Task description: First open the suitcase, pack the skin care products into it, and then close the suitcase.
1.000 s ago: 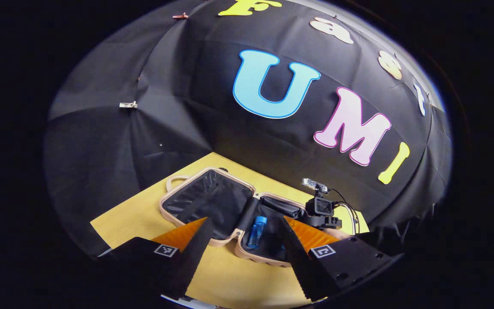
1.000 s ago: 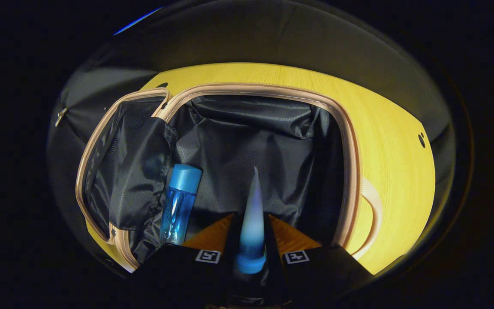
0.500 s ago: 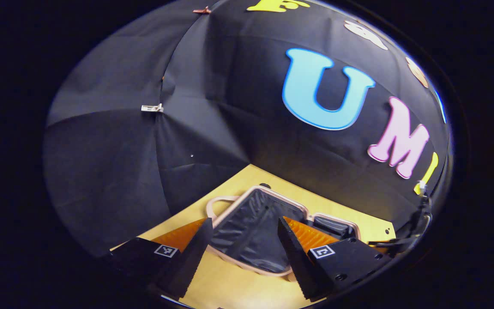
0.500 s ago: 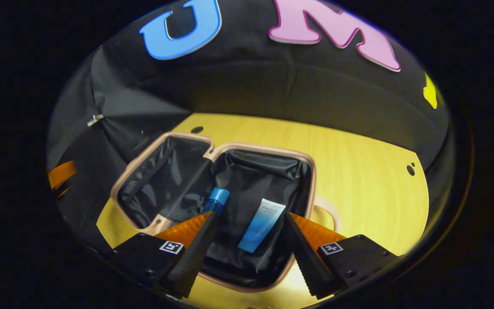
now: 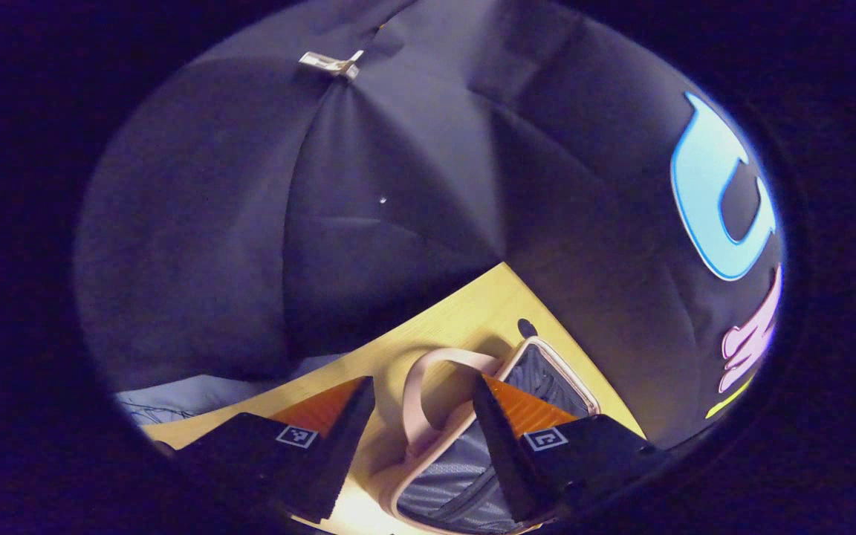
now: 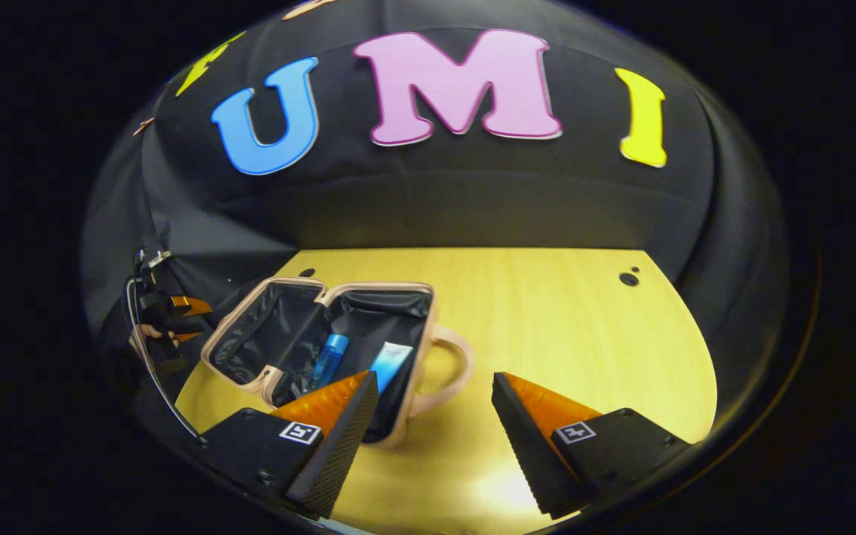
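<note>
Both grippers' jaws gape wide, empty. Suitcase (image 6: 324,349) holds bottle (image 6: 328,360) and tube (image 6: 391,358); left gripper (image 5: 420,438) should grip the lid rim squarely and swing it over.

Pink suitcase (image 6: 273,375), black lining; blue bottle (image 6: 326,360); yellow wood-grain table (image 6: 547,327).

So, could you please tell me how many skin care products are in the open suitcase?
2: a blue bottle near the hinge and a blue-and-white tube beside it, nearer the handle. The right gripper's finger hides part of the suitcase.
</note>
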### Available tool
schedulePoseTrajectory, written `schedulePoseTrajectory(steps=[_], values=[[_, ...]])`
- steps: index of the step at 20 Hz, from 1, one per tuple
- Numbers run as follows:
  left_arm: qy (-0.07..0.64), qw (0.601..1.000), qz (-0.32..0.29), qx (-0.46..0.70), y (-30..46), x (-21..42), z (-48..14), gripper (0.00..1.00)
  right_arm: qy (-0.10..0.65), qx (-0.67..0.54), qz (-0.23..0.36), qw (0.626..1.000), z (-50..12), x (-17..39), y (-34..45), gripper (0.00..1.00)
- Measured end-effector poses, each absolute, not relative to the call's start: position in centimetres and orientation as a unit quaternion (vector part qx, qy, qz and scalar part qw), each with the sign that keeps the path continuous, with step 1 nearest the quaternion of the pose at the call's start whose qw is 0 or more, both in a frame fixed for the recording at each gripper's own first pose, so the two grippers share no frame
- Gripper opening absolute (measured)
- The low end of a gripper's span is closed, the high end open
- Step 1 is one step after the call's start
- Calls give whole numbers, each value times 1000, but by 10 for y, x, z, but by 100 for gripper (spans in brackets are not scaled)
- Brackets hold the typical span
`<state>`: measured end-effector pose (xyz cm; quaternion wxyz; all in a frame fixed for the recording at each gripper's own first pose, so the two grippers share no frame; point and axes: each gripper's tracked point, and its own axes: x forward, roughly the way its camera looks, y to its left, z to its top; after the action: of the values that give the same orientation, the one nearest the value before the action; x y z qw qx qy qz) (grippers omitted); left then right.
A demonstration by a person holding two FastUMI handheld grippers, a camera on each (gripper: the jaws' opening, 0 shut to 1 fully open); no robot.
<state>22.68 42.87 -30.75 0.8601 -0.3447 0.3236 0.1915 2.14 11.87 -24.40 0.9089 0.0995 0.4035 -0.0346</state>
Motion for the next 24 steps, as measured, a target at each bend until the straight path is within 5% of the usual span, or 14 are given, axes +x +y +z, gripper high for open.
schedulePoseTrajectory(steps=[6,9,12,15,18,24], values=[[353,800,179,-451,427,241,-351,71,434,70,-62,896,-247,-33,81,98],[350,802,180,-449,418,245,-353,24,433,79,-75,895,-245,-37,69,98],[352,848,170,-357,416,247,-314,10,423,82,-72,899,-243,-32,64,98],[303,905,145,-261,390,248,-200,6,411,89,-59,905,-233,-29,60,98],[237,955,69,-163,284,242,-69,6,386,92,-54,916,-227,-21,45,98],[218,966,-50,-129,57,205,-24,6,353,112,-67,927,-208,-23,0,98]])
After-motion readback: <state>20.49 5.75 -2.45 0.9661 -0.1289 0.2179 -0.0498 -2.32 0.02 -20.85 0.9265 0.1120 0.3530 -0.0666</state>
